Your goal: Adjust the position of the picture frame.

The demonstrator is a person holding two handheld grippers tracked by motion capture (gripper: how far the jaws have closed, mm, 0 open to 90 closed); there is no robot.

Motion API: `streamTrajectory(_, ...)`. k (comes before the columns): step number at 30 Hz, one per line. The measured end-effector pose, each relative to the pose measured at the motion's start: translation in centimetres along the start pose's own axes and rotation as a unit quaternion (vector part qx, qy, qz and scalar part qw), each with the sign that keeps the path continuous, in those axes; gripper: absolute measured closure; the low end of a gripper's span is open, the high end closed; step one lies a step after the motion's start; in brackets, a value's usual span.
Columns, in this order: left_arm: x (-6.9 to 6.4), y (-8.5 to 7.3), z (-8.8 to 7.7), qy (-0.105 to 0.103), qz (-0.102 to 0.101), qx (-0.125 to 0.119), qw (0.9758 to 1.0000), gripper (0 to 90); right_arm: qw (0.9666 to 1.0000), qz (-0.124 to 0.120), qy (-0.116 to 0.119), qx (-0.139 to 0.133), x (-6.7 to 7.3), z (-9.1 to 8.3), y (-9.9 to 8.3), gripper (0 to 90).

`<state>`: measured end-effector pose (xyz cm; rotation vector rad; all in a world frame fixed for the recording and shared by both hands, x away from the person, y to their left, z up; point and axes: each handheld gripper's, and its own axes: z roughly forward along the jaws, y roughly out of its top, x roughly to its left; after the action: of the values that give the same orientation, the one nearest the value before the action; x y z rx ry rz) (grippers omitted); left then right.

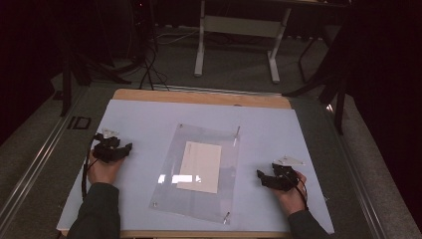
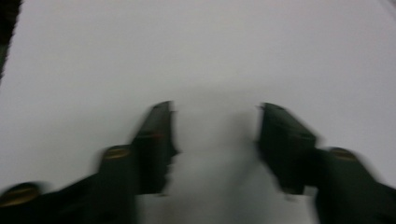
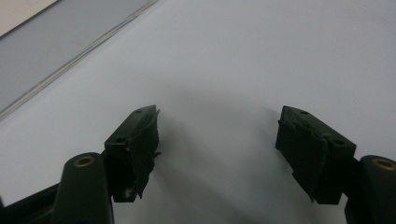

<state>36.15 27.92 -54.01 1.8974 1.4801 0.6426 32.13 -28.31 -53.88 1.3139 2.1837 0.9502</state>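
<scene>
We hold both grippers low over the mat point(image 1: 149, 119), nothing touched yet. The left gripper point(image 2: 215, 130) has its jaws spread, bare mat between them; the right gripper point(image 3: 217, 135) is likewise released and empty. The sleeve point(image 1: 196, 172) with its card point(image 1: 200, 166) lies flat between the two, well apart from either pair of jaws. All the handling is left, we judge.
</scene>
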Motion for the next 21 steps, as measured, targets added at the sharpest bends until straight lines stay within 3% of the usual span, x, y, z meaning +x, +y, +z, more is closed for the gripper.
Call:
streamTrajectory(2,-0.6,0.2,-0.3,-0.029,0.013,-0.007,0.9995,54.8,1.0000,0.001,-0.001,0.002,0.1,-0.1,0.0,29.4)
streamTrajectory(5,-1.1,0.6,-0.6,-0.042,0.027,-0.016,0.9986,53.4,1.0000,-0.002,-0.001,0.004,0.1,-0.2,0.0,30.2)
streamTrajectory(10,-2.8,2.1,-1.3,-0.081,0.047,-0.033,0.9950,52.2,0.9999,-0.011,0.008,0.010,0.4,-0.8,-0.2,36.0)
streamTrajectory(15,-4.1,3.9,-1.2,-0.114,0.061,-0.034,0.9911,54.9,0.9985,-0.037,0.039,0.005,1.4,-1.5,-0.2,43.0)
streamTrajectory(21,-6.2,6.2,-0.1,-0.145,0.072,-0.033,0.9863,56.1,0.9939,-0.069,0.085,-0.014,3.3,-2.6,-0.3,48.6)
